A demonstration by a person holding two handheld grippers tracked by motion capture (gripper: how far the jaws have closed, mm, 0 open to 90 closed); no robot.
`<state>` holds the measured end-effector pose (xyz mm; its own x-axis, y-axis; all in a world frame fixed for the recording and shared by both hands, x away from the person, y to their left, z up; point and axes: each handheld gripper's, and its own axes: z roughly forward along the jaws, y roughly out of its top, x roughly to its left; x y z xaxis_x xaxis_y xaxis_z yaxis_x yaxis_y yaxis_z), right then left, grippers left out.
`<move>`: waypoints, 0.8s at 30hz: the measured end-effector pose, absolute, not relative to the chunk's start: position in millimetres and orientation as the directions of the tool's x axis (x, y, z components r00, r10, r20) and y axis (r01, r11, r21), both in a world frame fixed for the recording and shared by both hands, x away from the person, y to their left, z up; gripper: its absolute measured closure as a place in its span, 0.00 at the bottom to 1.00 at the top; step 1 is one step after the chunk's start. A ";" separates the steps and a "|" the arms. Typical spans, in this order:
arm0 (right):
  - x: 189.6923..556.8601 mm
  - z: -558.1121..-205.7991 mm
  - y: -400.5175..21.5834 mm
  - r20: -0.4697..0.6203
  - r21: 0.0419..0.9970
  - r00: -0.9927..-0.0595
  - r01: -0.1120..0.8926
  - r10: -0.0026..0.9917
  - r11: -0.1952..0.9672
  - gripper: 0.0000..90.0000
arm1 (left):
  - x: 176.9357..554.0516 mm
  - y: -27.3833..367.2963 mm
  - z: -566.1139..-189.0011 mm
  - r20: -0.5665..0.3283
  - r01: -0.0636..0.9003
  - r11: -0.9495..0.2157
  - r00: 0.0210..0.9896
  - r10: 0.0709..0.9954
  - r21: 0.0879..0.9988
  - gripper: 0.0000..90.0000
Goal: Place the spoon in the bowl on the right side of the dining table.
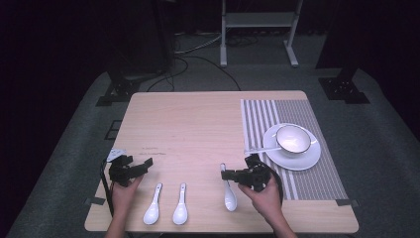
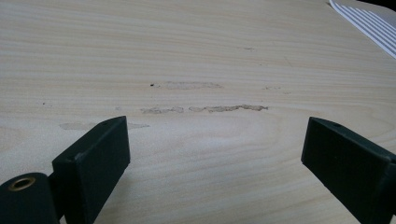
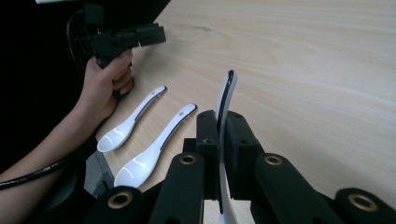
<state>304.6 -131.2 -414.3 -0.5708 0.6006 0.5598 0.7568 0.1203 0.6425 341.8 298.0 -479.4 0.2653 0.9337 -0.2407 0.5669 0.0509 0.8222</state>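
My right gripper [image 3: 223,154] pinches a white spoon [image 3: 225,100] by its handle, fingers pressed on it just above the worktop [image 1: 198,124], likely bound for the bowl [image 1: 293,139]. My left gripper [image 1: 130,169] idles, fingers spread.

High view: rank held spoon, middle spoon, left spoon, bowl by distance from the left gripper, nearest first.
From the left gripper:
1. Left spoon, just right of the left hand, near the front edge.
2. Middle spoon, next to it on the right.
3. Held spoon, clamped in the right gripper.
4. Bowl, on the plate at the far right.
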 end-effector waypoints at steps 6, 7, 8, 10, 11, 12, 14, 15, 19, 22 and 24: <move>306.9 -404.8 -148.3 0.572 0.660 -0.552 0.749 0.607 0.060 0.95 | 341.8 297.8 -479.3 -0.239 0.567 0.049 0.266 0.934 0.822 0.07; 307.8 -402.8 -152.1 0.572 0.664 -0.549 0.746 0.610 0.050 0.95 | 341.8 297.8 -479.3 -0.239 0.567 0.049 0.265 0.934 0.822 0.07; 308.7 -400.5 -156.0 0.571 0.667 -0.545 0.744 0.615 0.040 0.95 | 341.8 297.8 -479.3 -0.239 0.567 0.049 0.265 0.934 0.822 0.07; 311.0 -395.6 -163.9 0.576 0.671 -0.534 0.741 0.620 0.015 0.95 | 341.8 297.7 -479.3 -0.238 0.567 0.049 0.266 0.934 0.822 0.07; 312.0 -393.7 -166.8 0.576 0.673 -0.530 0.740 0.622 0.008 0.95 | 341.8 297.7 -479.3 -0.238 0.567 0.049 0.266 0.934 0.822 0.07; 313.6 -390.5 -171.8 0.573 0.678 -0.525 0.735 0.629 -0.005 0.95 | 341.8 297.7 -479.3 -0.239 0.567 0.049 0.265 0.934 0.822 0.07; 316.5 -385.3 -179.5 0.572 0.681 -0.517 0.732 0.637 -0.017 0.94 | 341.7 297.8 -479.2 -0.237 0.569 0.046 0.266 0.935 0.821 0.07; 319.5 -380.9 -186.9 0.566 0.686 -0.509 0.727 0.649 -0.028 0.94 | 341.8 297.6 -479.2 -0.235 0.568 0.045 0.265 0.935 0.821 0.07; 325.0 -374.9 -201.0 0.565 0.688 -0.485 0.724 0.667 -0.056 0.94 | 341.8 297.7 -479.2 -0.235 0.568 0.046 0.265 0.935 0.821 0.07; 327.9 -371.7 -211.9 0.571 0.688 -0.466 0.721 0.675 -0.084 0.94 | 341.8 297.5 -479.2 -0.234 0.568 0.045 0.265 0.935 0.822 0.07; 329.5 -369.4 -219.3 0.578 0.688 -0.453 0.718 0.679 -0.107 0.94 | 341.8 297.6 -479.2 -0.232 0.567 0.043 0.265 0.936 0.822 0.07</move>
<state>329.5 -219.3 -369.4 -0.4530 0.6789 0.5778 0.7177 -0.1068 0.6881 341.8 297.6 -479.2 0.2654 0.9357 -0.2323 0.5673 0.0432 0.8224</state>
